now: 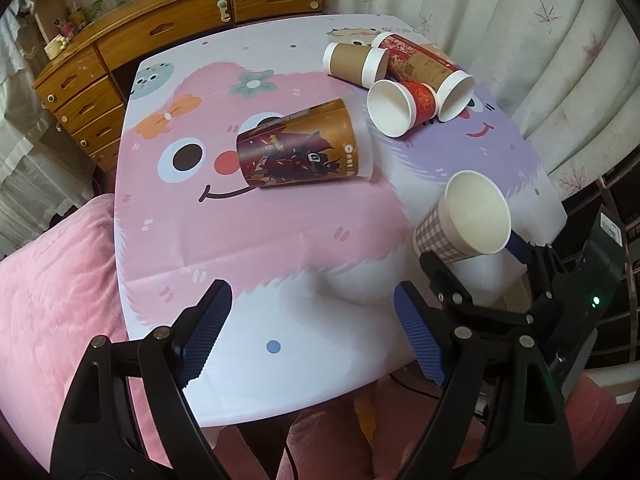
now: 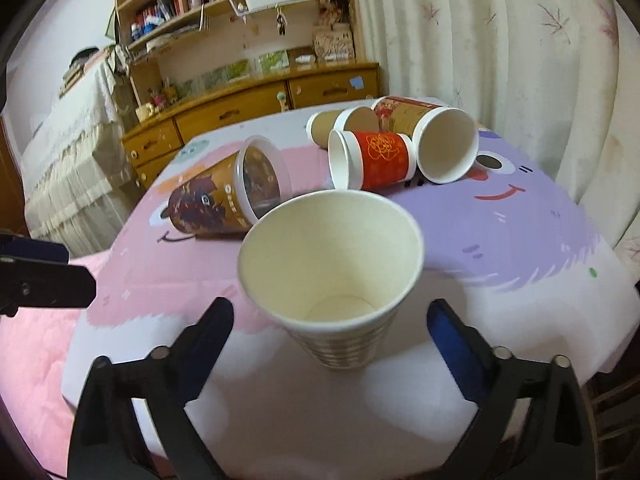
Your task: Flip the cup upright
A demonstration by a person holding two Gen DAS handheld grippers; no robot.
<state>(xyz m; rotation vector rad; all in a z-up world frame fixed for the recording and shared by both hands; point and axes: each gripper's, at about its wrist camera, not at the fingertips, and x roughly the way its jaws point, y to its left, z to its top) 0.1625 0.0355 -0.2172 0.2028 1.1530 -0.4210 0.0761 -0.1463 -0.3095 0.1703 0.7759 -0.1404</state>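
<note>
A checked paper cup (image 2: pixel 340 272) stands upright, mouth up, on the table's near right part, between the fingers of my open right gripper (image 2: pixel 330 330); its fingers (image 2: pixel 452 336) do not touch it. In the left wrist view the same cup (image 1: pixel 460 220) shows at right, with the right gripper (image 1: pixel 476 260) around its base. My left gripper (image 1: pixel 310 320) is open and empty above the table's near edge.
Several cups lie on their sides: a large brown printed one (image 1: pixel 304 148) mid-table, a red one (image 2: pixel 372 158), a plain brown one (image 1: pixel 354 62) and a tall red-gold one (image 2: pixel 432 140) at the far right. The cartoon tablecloth (image 1: pixel 240 232) covers the table; a wooden dresser (image 1: pixel 120 48) stands behind, curtains to the right.
</note>
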